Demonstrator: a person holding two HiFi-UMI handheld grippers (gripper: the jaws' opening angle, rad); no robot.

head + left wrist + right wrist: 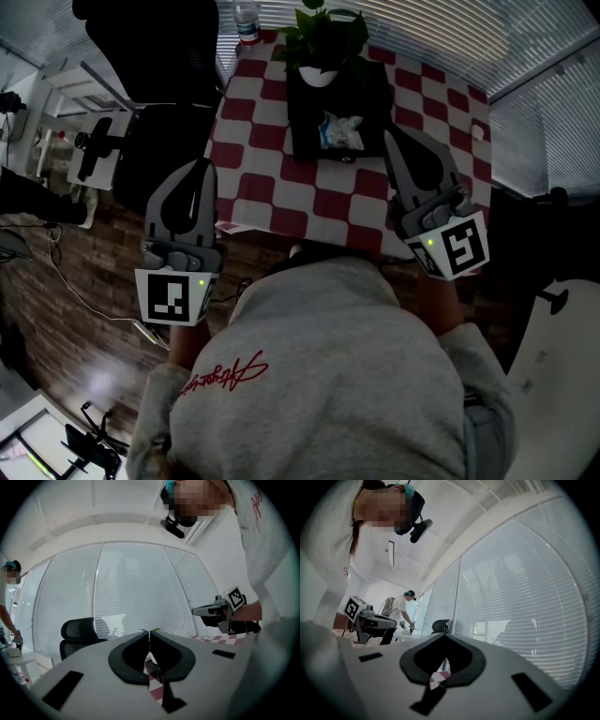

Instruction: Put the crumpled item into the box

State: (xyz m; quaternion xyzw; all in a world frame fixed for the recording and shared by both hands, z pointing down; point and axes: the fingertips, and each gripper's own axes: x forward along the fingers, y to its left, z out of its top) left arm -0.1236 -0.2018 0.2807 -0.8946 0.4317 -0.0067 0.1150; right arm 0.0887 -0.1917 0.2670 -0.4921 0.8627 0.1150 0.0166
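**Head view.** The person is holding the left gripper off the near left corner of the checkered table and the right gripper over its right side. Neither gripper is touching anything. The crumpled item, white with blue, is lying within the outline of the black box at the middle of the table, just in front of a potted plant. This view is not showing whether the item is resting inside the box or on a closed top. If it is inside, the task is likely done. If not, the pick-up and the placing are both outstanding.

**Left gripper view.** The left gripper's jaws are meeting at the tips with nothing between them. Only the tablecloth is showing through the gap below.

**Right gripper view.** The right gripper's jaws are likewise pressing together at the tips and gripping nothing. A second person is standing well behind.
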